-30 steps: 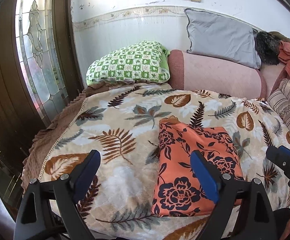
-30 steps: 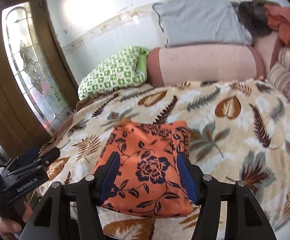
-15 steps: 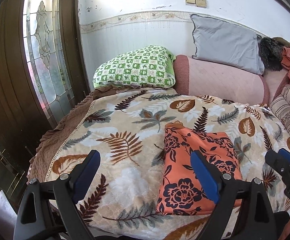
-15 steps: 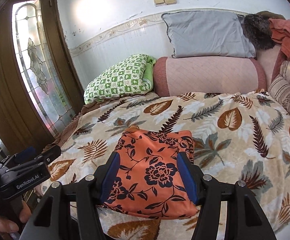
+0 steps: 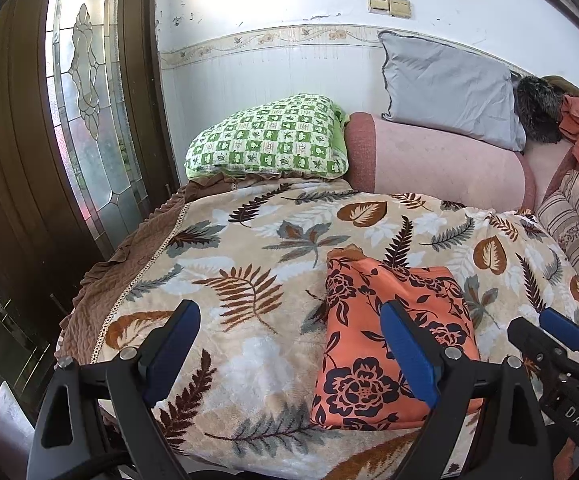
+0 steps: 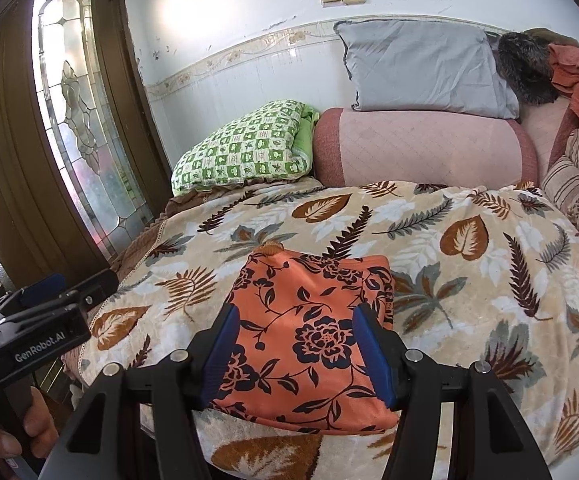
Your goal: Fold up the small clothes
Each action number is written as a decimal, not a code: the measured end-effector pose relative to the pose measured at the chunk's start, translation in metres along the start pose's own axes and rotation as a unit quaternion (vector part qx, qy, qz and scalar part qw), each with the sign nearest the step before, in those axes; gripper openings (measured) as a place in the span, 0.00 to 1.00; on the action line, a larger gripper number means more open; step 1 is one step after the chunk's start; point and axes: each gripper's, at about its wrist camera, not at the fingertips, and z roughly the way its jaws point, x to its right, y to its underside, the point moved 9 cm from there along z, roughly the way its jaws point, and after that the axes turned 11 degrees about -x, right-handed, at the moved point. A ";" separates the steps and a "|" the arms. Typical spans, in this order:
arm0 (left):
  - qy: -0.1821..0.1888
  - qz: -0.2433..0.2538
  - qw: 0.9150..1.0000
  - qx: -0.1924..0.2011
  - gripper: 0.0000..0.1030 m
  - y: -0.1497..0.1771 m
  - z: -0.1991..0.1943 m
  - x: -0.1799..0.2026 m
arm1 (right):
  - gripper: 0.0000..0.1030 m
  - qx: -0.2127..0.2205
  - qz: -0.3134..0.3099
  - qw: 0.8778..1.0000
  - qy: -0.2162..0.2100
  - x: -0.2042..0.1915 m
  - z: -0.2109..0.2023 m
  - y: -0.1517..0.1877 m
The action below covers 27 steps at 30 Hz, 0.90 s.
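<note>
Fingers of left gripper (image 5: pixel 289 354) & right gripper (image 6: pixel 293 354) apart, empty, above folded orange cloth (image 6: pixel 309 332): soft, light; pinch at a corner/edge.

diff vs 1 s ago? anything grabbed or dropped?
Nothing grabbed or dropped. Both views pulled back and tilted up a little: more wall shows above the pillows and the bed sits lower in frame. The folded orange floral cloth lies in the same spot on the leaf blanket. The left hand-held gripper is wide open and empty, as before; the right hand-held gripper is part open, holding nothing.
</note>
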 end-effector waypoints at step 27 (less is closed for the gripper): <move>0.008 0.005 1.000 -0.003 0.89 0.001 -0.002 0.012 | 0.61 -0.012 -0.003 1.000 0.000 -0.001 0.013 0.009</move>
